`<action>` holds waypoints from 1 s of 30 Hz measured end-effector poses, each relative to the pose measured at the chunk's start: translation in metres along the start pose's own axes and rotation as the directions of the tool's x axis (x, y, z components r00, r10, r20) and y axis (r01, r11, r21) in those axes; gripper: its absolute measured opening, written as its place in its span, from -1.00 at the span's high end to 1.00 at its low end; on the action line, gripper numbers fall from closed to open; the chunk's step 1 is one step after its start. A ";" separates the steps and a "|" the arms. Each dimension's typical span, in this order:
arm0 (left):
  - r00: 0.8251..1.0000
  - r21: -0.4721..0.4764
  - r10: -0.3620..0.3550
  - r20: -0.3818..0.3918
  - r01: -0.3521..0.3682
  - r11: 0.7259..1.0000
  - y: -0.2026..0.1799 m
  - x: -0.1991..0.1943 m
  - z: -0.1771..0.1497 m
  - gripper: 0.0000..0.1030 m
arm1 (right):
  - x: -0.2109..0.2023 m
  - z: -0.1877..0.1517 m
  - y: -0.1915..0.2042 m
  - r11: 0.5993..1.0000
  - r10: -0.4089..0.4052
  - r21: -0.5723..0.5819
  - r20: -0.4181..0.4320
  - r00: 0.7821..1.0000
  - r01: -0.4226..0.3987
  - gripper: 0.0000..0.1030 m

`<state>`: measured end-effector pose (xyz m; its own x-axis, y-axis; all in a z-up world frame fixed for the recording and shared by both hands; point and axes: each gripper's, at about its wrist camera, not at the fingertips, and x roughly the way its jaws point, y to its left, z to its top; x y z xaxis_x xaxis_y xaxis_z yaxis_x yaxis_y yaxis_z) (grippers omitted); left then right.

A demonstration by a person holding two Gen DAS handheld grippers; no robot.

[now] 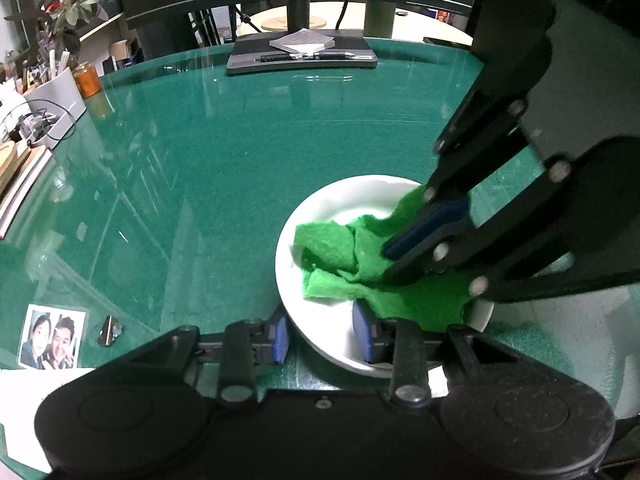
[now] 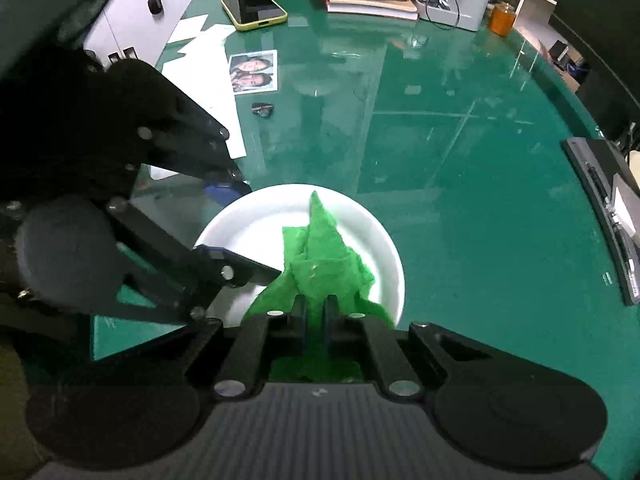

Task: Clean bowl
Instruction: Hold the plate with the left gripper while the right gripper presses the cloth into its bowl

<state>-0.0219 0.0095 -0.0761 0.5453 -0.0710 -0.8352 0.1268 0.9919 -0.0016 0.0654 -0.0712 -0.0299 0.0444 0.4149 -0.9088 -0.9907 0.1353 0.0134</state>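
A white bowl (image 1: 320, 216) stands on the green glass-topped table; it also shows in the right wrist view (image 2: 248, 224). A crumpled green cloth (image 1: 340, 252) lies inside it and over its near rim (image 2: 320, 256). My left gripper (image 1: 326, 338) straddles the bowl's near rim, one blue pad outside and one inside; whether it pinches the rim is unclear. My right gripper (image 2: 315, 316) is shut on the green cloth and presses it into the bowl; it reaches in from the right in the left wrist view (image 1: 416, 240).
A photo (image 1: 52, 338) and a small dark object (image 1: 109, 330) lie at the table's near left. A dark notebook with pens (image 1: 302, 56) sits at the far edge. A phone (image 2: 255, 10), papers (image 2: 204, 64), books and a white desk organiser (image 2: 460, 0) line one side.
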 end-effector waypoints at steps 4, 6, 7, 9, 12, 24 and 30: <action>1.000 -0.001 0.007 -0.002 -0.007 1.000 -0.001 0.000 0.000 0.37 | 0.006 0.011 0.004 0.998 -0.069 -0.007 0.001 0.998 0.069 0.94; 1.000 -0.004 0.011 -0.003 -0.011 1.000 -0.002 -0.001 0.000 0.37 | 0.006 0.012 0.008 0.995 -0.099 -0.028 -0.013 0.995 0.098 0.95; 1.000 -0.009 0.011 -0.002 -0.011 1.000 -0.001 0.000 0.000 0.37 | 0.005 0.010 0.008 0.995 -0.096 -0.031 -0.026 0.995 0.095 0.95; 1.000 -0.020 -0.004 0.003 0.004 1.000 0.000 -0.001 -0.002 0.36 | 0.006 0.006 0.007 0.997 -0.076 -0.035 -0.060 0.995 0.074 0.92; 1.000 -0.034 -0.016 0.012 0.016 0.999 0.001 -0.001 -0.004 0.36 | 0.004 0.002 0.004 0.999 0.045 -0.007 -0.095 0.994 -0.045 0.88; 1.000 -0.032 -0.022 0.017 0.022 0.999 0.001 -0.002 -0.004 0.34 | -0.020 -0.006 -0.008 0.996 0.023 0.087 0.024 0.999 -0.025 0.80; 1.000 -0.026 -0.023 0.017 0.024 0.999 0.000 -0.002 -0.004 0.34 | -0.001 0.002 -0.003 1.000 0.007 0.020 0.022 1.000 -0.008 0.66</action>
<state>-0.0266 0.0105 -0.0768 0.5565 -0.0959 -0.8253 0.1180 0.9924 -0.0357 0.0684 -0.0707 -0.0278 0.0400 0.4353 -0.8994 -0.9883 0.1500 0.0287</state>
